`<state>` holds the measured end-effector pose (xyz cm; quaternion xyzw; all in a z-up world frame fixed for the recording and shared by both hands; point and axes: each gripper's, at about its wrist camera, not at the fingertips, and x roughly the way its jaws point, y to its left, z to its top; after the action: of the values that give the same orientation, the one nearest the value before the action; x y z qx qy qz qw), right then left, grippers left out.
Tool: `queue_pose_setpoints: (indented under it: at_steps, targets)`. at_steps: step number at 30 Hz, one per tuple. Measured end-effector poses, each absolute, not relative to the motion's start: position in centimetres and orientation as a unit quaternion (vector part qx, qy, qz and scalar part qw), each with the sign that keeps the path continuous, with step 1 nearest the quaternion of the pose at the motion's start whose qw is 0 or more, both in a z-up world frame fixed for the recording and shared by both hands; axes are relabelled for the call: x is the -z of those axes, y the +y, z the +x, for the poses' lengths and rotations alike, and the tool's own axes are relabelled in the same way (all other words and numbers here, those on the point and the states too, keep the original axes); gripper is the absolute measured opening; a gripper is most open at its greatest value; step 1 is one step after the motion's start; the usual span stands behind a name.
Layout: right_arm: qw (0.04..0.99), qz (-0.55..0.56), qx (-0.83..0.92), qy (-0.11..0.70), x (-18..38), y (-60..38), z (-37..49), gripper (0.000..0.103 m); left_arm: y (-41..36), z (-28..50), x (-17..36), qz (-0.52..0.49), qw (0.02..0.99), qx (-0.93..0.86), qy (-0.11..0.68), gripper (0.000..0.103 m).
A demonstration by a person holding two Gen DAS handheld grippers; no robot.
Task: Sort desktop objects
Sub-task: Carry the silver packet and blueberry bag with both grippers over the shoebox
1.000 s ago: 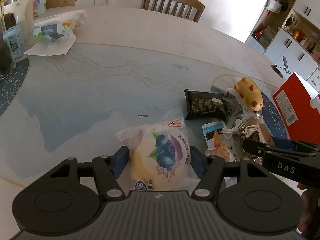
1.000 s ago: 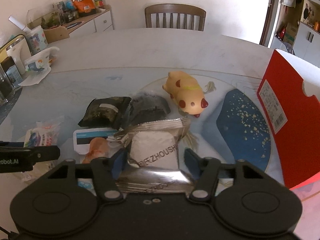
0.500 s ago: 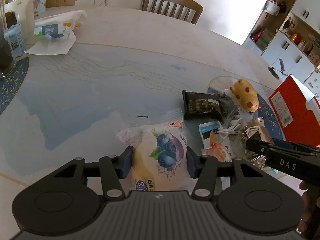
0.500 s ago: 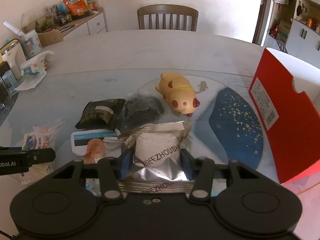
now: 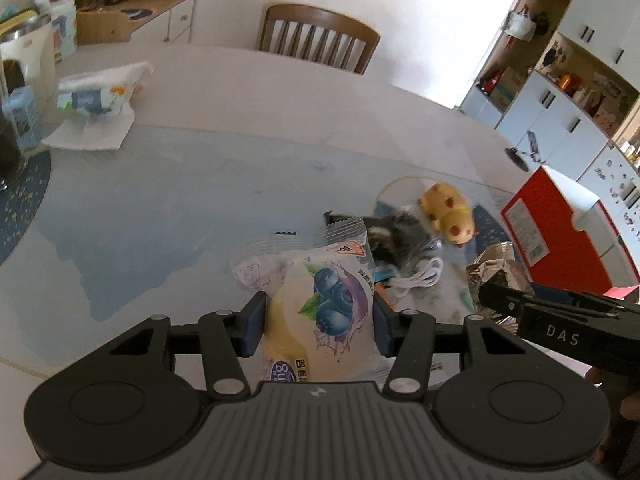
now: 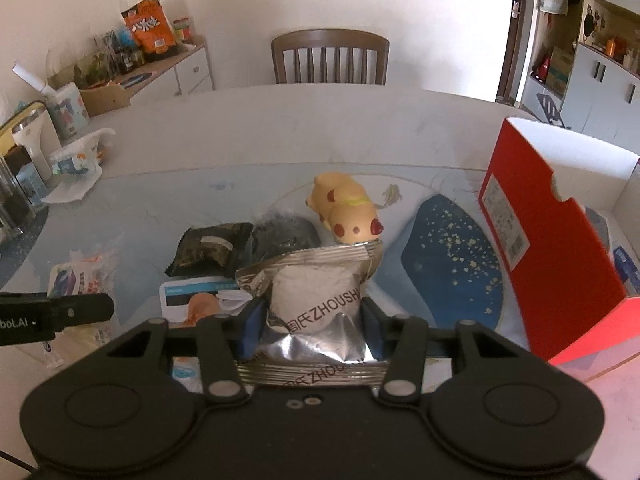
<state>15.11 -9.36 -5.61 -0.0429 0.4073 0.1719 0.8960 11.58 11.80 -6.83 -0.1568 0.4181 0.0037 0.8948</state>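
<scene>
Grasping is complete: left gripper (image 5: 316, 322) clamps the blueberry packet (image 5: 320, 312), right gripper (image 6: 310, 322) clamps the foil packet (image 6: 316, 304). Next step likely requires carrying both toward the red box (image 6: 560, 248).

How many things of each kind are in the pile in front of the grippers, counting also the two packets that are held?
Snack packets: 4 (blueberry packet, silver packet, dark packet, black packet)
Toys: 1 (yellow pig toy)
White-and-blue packs: 1 (flat pack)
Cables: 1 (white cable)
Total: 7
</scene>
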Motion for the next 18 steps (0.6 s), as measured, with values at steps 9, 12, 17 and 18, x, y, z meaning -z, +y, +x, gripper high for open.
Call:
queue_pose_setpoints:
  at_steps: [9,12,17,18]
  targets:
    - [0.907,-0.024,-0.161,0.389,3.2,-11.1,14.6,0.049,9.9,11.9,4.4,-0.138,0.906,0.021,0.401,0.052]
    - [0.910,-0.015,-0.156,0.384,2.3,-12.1,14.5,0.049,9.0,12.0,3.7,-0.127,0.909,0.034,0.395,0.052]
    - [0.915,-0.006,-0.154,0.374,0.9,-13.8,14.4,0.049,7.4,12.3,2.4,-0.109,0.914,0.056,0.388,0.052]
    - [0.916,-0.006,-0.152,0.371,0.6,-14.1,14.4,0.049,7.1,12.5,2.2,-0.106,0.915,0.058,0.386,0.052]
